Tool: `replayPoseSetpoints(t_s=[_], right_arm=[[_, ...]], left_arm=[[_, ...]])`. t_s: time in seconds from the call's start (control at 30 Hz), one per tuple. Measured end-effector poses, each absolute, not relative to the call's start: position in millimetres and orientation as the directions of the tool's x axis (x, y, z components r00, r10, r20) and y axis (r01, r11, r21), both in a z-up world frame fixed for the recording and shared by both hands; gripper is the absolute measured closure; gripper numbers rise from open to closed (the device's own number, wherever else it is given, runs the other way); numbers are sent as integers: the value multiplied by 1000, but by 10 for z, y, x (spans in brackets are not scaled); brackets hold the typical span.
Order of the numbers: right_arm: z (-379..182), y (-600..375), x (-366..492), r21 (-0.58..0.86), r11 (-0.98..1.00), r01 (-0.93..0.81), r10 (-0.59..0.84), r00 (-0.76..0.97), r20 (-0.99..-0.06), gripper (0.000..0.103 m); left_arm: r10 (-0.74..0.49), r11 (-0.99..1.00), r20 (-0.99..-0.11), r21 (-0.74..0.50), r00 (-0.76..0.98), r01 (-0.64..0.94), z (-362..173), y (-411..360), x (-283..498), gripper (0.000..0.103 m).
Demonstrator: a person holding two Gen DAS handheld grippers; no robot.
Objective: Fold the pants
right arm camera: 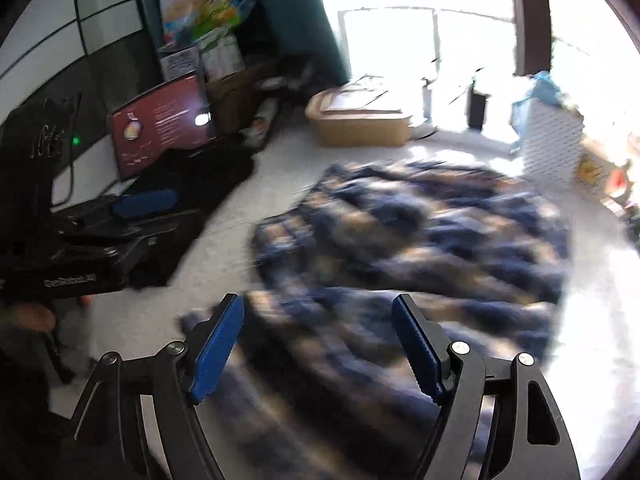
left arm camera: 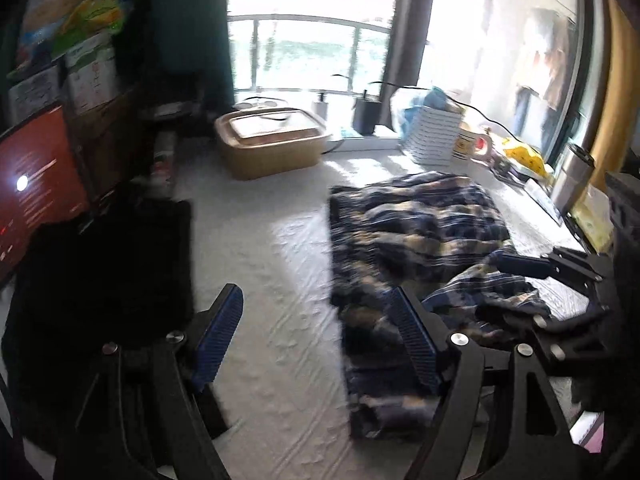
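Observation:
Blue and tan plaid pants [left arm camera: 416, 240] lie crumpled on a white textured cover [left arm camera: 280, 280]. In the right wrist view the pants [right arm camera: 420, 248] fill the middle, blurred. My left gripper [left arm camera: 316, 304] is open and empty, over the cover at the pants' left edge. My right gripper [right arm camera: 318, 312] is open and empty, just above the near part of the pants. The right gripper also shows in the left wrist view [left arm camera: 524, 264] at the pants' right edge. The left gripper shows in the right wrist view [right arm camera: 144, 202] at the left.
A dark folded garment [left arm camera: 104, 272] lies left of the pants. A lit red screen [left arm camera: 36, 196] stands at the far left. A tan lidded box [left arm camera: 272, 140] sits at the back. A striped bag [left arm camera: 432, 136], a mug [left arm camera: 472, 146] and a steel tumbler [left arm camera: 570, 176] line the right edge.

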State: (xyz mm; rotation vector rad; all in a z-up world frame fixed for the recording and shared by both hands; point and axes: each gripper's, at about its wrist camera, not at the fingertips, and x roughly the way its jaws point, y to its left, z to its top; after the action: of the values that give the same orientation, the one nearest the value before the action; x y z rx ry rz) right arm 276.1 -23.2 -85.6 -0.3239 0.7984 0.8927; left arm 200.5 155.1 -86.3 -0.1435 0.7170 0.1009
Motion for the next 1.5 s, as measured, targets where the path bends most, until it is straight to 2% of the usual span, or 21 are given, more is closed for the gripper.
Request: replayPoseSetpoints(t_s=[0.03,0.13,0.4,0.73,0.93,1.13,1.27,1.37,1.5], right_arm=[[-882,-282,2826,40,623,-781,540,394,-744,38],[-1023,-486,3044,16,691,-723,470,432,-770,45],[-1304,-676,3032,-21,688,-725,413,415,-811,46],[-1297,-1014,2834,21,660,-751,445,368,-816,46],[-1184,-1318,2881,123,676,-726,482,310,-819,46],[-881,-1361,3219,65,705,-706,487,415,-769,46],[-767,-1187,3569,38,692,-721,517,458,-724,46],[-774,-975,3913,56,671,-739,551,446,-706,46],[-919,-688,4191,2,637,-771,519,427,-740,46]], left_arm=[[41,988,-666,-84,745,-129,-870,1506,2083,26],[45,993,-682,-51,730,-108,-926,1431,2273,26],[65,991,-791,-19,608,-130,-1387,1493,2505,26],[42,995,-806,-17,591,-94,-1322,1519,2237,25],[58,995,-761,-8,646,-99,-1060,1627,2180,25],[-23,975,-712,-173,702,-143,-930,2013,2478,25],[-67,986,-689,-157,722,-58,-894,1959,2820,25],[-103,990,-718,-143,688,-1,-1033,1863,3087,25],[-83,996,-750,-81,656,35,-1190,1765,3293,25]])
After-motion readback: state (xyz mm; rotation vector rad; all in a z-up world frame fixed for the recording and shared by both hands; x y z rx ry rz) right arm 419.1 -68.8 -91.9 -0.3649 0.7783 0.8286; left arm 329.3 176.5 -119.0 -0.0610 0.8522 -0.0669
